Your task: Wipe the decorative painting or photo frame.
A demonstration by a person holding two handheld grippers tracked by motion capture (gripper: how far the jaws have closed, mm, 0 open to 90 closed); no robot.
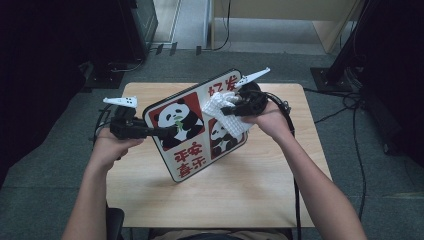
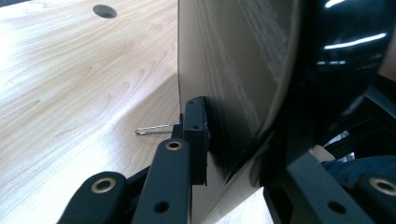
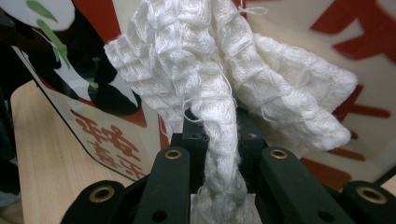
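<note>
A square, round-cornered glossy board printed with pandas and red characters [image 1: 192,127] stands tilted on the light wooden desk [image 1: 260,195], resting on its near corner with its printed face turned up toward the person. The left gripper [image 1: 167,131] comes in level from the left and pinches the board's left edge; in the left gripper view its fingers [image 2: 196,126] are pressed onto the thin panel, one on the plain back and the other on the glossy front. A small metal wire loop [image 2: 156,129] sticks out from the back of the panel beside that finger, just above the desk.

The right gripper [image 1: 231,109] is on the far right part of the printed face, its fingers [image 3: 192,135] clamped together on a white waffle-weave cloth [image 3: 224,79]. The cloth bunches between them and spreads out ahead against the board's surface, over the red characters on that side.

The relation that matters is cloth to board face: the bunched cloth lies at the upper right of the face, so most of the unwiped surface stretches away down and to the left, along the board's diagonal toward its near corner. The right hand is the one placed to wipe, probably by drawing nearward; the left hand only needs to steady the edge against that push.
</note>
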